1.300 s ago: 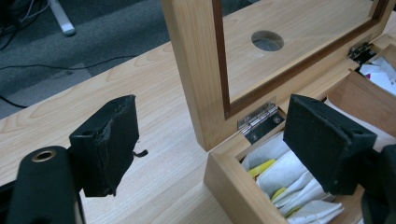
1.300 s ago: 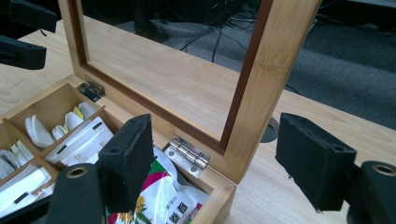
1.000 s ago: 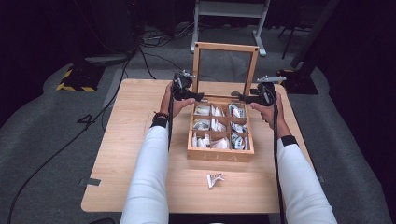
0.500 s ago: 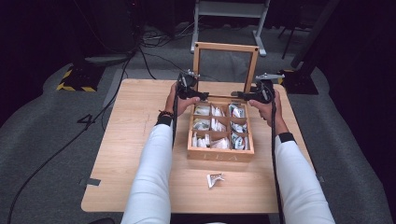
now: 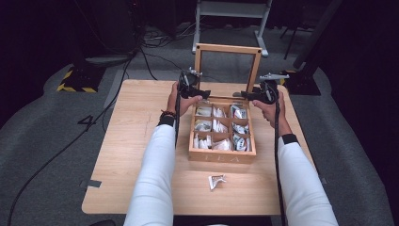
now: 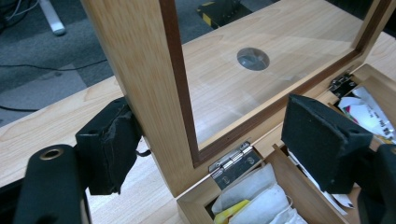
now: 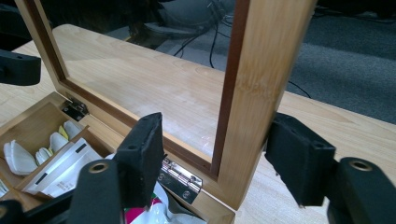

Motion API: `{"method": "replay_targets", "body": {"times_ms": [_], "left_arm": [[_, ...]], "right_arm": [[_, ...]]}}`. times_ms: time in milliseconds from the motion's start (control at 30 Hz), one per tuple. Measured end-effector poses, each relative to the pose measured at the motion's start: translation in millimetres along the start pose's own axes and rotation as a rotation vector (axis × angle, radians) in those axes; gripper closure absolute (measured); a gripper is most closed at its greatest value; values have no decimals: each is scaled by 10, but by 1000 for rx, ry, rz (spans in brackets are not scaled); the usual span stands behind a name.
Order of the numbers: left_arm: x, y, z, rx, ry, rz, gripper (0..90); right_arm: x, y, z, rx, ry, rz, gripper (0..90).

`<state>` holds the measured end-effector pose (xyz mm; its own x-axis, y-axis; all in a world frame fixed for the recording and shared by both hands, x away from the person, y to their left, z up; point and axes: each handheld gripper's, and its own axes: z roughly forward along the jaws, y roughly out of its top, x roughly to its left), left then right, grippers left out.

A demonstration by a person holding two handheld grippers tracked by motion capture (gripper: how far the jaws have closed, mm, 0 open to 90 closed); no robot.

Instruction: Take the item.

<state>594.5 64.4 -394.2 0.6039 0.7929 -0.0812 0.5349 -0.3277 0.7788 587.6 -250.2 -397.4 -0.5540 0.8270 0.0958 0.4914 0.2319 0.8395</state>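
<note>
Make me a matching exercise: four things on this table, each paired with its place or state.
1. lid
2. loose packet
3. left gripper
4. hinge

a. lying on the table in front of the wooden box
b. standing upright, open
c. silver, joining lid and box
d. fingers on either side of the lid's left post

Pairs: 1-b, 2-a, 3-d, 4-c

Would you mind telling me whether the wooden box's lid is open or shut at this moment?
Open: the lid stands upright on its hinges behind the box, leaving the packet-filled compartments uncovered.
</note>
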Motion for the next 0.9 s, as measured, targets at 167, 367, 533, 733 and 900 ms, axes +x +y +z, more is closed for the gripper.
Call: {"method": "replay_targets", "body": {"times_ms": [167,367,533,733,900], "left_arm": [[8,-3,-49,-15,-12,-4,244],[18,18,-147,-64,-32,-9,269],[17,32,-227,-80,-28,16,313],[23,48,-305,-107,-44,29,340],[27,44,-369,-140,-64,10,372]], "right_arm": [[-5,7,-35,-6,5,-1,412],[8,56,-131,-38,2,-6,449],[37,85,-180,-31,-8,-31,476],[37,97,-214,-45,1,-36,496],[72,115,-232,-47,-10,-55,518]]}}
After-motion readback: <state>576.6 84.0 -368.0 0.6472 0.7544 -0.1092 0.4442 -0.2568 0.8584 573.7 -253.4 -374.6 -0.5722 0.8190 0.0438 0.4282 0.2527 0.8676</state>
